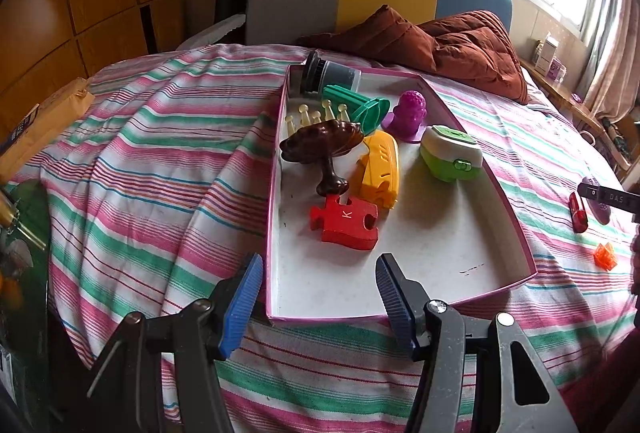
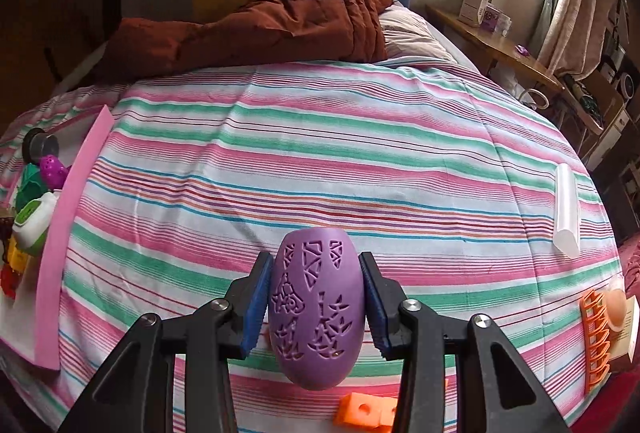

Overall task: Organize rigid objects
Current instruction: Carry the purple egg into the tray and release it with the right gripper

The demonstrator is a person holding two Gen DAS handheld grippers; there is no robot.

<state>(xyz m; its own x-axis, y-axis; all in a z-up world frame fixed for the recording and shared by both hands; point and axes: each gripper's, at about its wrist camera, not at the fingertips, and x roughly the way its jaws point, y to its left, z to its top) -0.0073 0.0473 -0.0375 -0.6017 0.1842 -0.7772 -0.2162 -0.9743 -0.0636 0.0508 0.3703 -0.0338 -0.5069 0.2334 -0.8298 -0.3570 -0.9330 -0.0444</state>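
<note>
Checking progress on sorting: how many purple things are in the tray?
1: a purple dotted dome toy at the tray's far end, between green comb and green-white case. Others may be hidden.

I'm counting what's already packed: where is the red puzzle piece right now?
In the left wrist view the red puzzle piece lies inside the pink-rimmed box, nearest the camera among the toys, just in front of the brown mushroom and yellow block.

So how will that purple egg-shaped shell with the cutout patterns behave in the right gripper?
The purple egg-shaped shell looks rigid and probably light, given its cutouts. Its smooth curved sides could slip between the right gripper's pads, and it would likely roll if set down.
</note>
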